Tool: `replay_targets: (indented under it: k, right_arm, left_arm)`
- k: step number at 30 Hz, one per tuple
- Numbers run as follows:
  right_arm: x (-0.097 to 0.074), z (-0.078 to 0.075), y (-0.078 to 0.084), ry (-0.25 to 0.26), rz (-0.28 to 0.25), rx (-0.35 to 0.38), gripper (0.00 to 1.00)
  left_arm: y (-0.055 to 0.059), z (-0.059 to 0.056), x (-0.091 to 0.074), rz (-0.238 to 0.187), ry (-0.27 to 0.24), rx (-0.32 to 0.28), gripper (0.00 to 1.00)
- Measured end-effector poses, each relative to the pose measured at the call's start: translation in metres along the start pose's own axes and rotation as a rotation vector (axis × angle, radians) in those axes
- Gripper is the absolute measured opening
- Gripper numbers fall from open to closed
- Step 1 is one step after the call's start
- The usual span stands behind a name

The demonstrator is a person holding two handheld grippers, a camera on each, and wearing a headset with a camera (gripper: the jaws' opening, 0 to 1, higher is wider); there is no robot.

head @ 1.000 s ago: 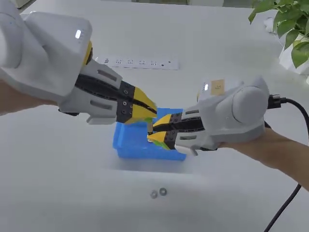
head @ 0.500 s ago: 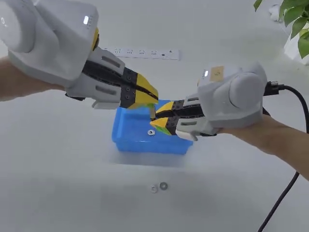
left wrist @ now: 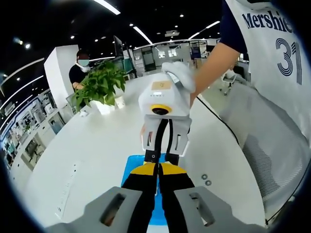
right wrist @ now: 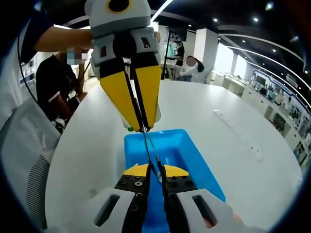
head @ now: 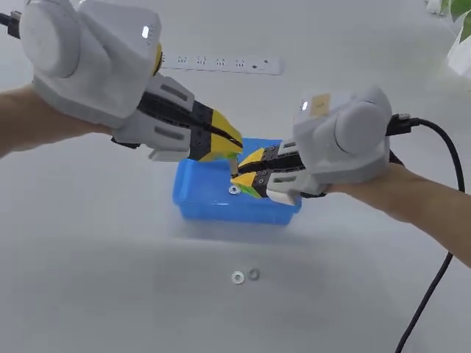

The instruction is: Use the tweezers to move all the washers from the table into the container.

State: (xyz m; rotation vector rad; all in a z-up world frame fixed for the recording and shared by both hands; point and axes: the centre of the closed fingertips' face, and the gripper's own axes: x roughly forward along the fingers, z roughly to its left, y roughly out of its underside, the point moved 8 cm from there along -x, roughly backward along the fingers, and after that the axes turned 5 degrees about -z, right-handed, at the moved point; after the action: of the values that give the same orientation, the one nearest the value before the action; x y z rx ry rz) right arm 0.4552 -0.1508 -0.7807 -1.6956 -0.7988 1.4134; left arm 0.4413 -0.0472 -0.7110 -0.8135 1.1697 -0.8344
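Washers (head: 245, 276) near container (head: 193, 200), power strip (head: 221, 64) behind, tweezers (right wrist: 149, 148) above container

White jersey (left wrist: 272, 58) — "Mershie", number 31

blue open-topped container (head: 193, 200), one silver washer (head: 234, 190) inside, thin tweezers (right wrist: 148, 148) above it; two more washers (head: 237, 277) side by side outside

On the white table (head: 88, 279), a blue container (head: 213, 209) is set at centre frame, two washers (head: 238, 277) below it, and a power strip (head: 221, 65) at the top.
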Motion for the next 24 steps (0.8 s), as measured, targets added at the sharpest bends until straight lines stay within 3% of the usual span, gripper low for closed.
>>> replay_targets:
  k: [13,24]
  right_arm:
    - [0.003,-0.003,0.014,0.000,0.021,0.035,0.10]
    - [0.007,-0.004,0.017,-0.003,0.027,0.061,0.11]
  left_arm:
    - [0.015,0.007,0.008,0.009,0.002,-0.047,0.05]
    - [0.013,0.002,0.011,0.015,0.007,-0.056,0.05]
